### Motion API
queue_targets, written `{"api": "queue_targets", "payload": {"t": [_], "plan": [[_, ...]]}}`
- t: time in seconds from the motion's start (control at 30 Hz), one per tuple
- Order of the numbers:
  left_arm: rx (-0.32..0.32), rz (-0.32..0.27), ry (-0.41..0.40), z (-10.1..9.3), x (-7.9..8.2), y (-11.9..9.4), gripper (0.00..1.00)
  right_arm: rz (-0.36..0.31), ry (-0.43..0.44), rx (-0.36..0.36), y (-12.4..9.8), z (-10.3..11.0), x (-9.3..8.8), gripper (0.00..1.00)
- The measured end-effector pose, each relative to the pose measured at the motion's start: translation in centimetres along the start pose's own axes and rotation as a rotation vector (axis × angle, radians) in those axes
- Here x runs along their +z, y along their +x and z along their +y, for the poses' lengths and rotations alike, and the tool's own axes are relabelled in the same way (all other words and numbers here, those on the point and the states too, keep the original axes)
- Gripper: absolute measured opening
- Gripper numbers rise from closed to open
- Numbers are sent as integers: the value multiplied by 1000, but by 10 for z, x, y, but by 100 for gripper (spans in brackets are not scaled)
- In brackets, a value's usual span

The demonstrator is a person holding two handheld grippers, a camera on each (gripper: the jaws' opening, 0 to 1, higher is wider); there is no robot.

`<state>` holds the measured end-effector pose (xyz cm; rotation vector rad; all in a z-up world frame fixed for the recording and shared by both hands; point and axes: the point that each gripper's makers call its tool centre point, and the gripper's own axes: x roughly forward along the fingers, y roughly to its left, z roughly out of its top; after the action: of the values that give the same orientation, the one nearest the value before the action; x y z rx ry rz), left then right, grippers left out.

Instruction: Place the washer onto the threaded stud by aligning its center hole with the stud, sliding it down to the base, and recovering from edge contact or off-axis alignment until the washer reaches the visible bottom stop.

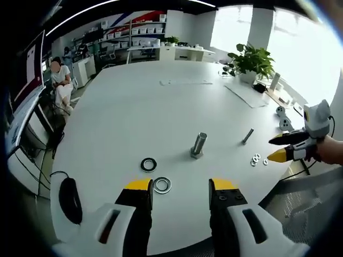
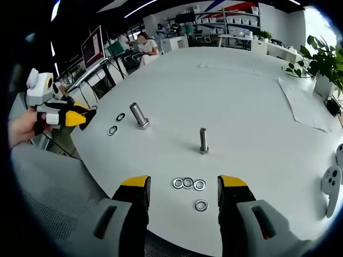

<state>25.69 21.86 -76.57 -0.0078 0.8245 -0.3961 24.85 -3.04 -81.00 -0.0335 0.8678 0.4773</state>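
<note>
On the white table [image 1: 161, 107] a thick upright bolt [image 1: 198, 145] stands on its head, and a thin threaded stud [image 1: 247, 136] stands to its right. Between my open left gripper's [image 1: 181, 187] yellow tips lie a silver washer [image 1: 162, 185] and, beyond it, a dark ring [image 1: 148, 164]. My right gripper [image 1: 280, 148] enters from the right, near several small washers [image 1: 258, 159]. In the right gripper view my right gripper [image 2: 184, 184] is open above a row of small washers [image 2: 187, 183] and a single one [image 2: 201, 205], with the thin stud [image 2: 203, 141] straight ahead. The thick bolt [image 2: 139, 115] stands farther left.
A black mouse [image 1: 69, 199] lies at the table's left edge. A potted plant [image 1: 251, 61] and a paper sheet [image 1: 249, 95] sit far right. A white controller [image 2: 332, 184] lies near the right edge. A person [image 1: 60, 80] sits beyond the table by a monitor [image 2: 92, 47].
</note>
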Motion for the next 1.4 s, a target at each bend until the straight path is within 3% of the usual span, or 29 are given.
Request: {"api": "queue_targets", "payload": {"t": [0.1,0.4,0.63,0.83,0.87,0.93,0.97,1.13,1.4], "plan": [[-18,0,-27,-2,1,0,40,-1,-4,-10,-1,-1,-1,53],[-21,-5,5,-4,2,0,40,21,-53,-25,0,-3,-5,53],[-31,-4,-17,-3,1,-1,40,20,14,-39,-3,-10,-10,53],[-24,-1,-18,-1,1,0,40,4,-17,-18,-2,-1,-4,53],[-18,4,-12,-1,-1,0,40,8,-18,-11,-1,-1,-4,53],[36,26,109,4,-4,1,40,13,-17,-5,-1,1,-5,53],[40,33,124,3,-6,2,41,16,-16,-7,-1,1,-6,53],[16,31,120,-7,-6,5,42,35,-16,-9,-1,4,-7,53],[13,49,84,0,-14,7,40,31,-2,5,-1,9,-3,53]]}}
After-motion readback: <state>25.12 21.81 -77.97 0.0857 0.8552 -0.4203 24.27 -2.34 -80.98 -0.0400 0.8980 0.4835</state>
